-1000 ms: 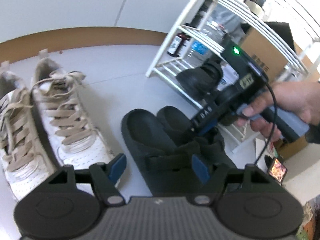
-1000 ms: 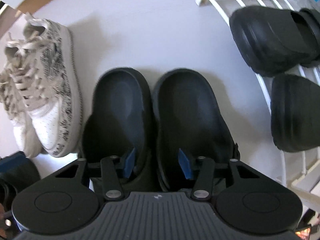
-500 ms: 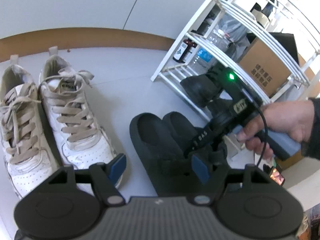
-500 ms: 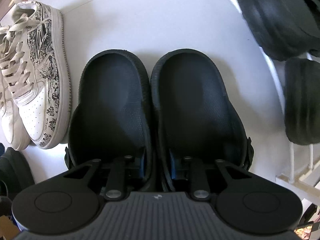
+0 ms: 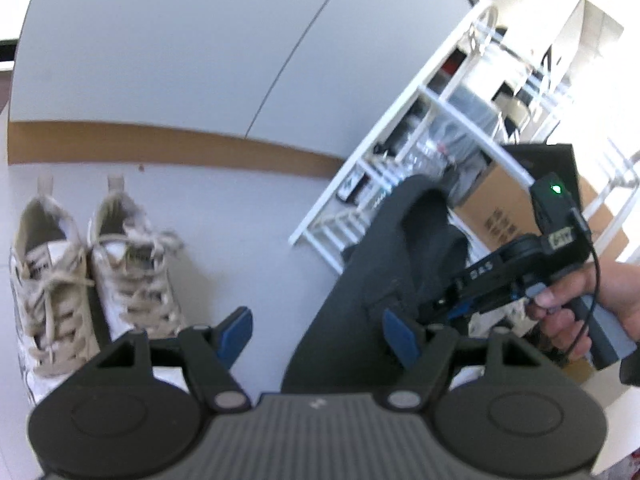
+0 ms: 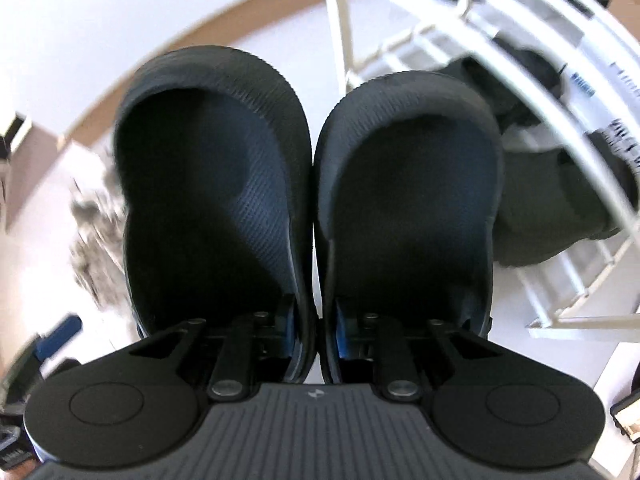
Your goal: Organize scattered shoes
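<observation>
2 black clogs (image 6: 308,200), 2 white sneakers (image 5: 92,264), 1 white rack (image 5: 420,152) (1 more dark shoe (image 6: 560,200) on it), 1 cardboard box (image 5: 500,204)

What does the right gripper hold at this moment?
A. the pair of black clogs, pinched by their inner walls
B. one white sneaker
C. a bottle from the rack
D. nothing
A: the right gripper pinches the adjoining inner walls of the black clogs, its jaws closing on them.

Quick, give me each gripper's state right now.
Left gripper: open, holding nothing.
Right gripper: jaws closing on the black clogs, pinching the two inner side walls together; the pair is lifted off the floor.
</observation>
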Tool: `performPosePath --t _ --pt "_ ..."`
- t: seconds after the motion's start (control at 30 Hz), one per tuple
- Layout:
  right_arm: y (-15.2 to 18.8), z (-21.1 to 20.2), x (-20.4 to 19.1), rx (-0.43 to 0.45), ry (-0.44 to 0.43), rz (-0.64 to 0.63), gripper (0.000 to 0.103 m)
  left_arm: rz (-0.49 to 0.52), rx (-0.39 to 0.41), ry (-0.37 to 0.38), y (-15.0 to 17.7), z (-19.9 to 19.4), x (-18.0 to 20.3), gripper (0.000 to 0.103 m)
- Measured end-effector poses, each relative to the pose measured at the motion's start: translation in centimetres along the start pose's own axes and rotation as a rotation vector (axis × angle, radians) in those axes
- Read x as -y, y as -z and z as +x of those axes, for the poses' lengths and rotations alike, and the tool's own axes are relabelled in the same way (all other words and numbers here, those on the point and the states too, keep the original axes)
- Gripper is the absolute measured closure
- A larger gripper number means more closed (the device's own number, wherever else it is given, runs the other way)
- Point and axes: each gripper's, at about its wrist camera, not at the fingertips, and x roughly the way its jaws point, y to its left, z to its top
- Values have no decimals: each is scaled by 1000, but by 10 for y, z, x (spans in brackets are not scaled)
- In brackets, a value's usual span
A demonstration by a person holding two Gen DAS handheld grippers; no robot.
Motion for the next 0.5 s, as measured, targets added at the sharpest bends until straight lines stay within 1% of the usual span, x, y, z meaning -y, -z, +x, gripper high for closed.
performPosePath --t 0.1,0.27,0.37,0.5 --pt "-12 -34 5 73 -3 45 82 -17 28 10 -5 -8 1 28" --pt "-31 -70 20 162 17 137 82 -43 42 22 -7 -10 -1 28" --pt "-36 -80 32 196 34 190 82 -47 48 23 -7 -11 0 28" --pt "-42 -80 46 224 44 249 82 -50 50 30 -6 -12 -1 28"
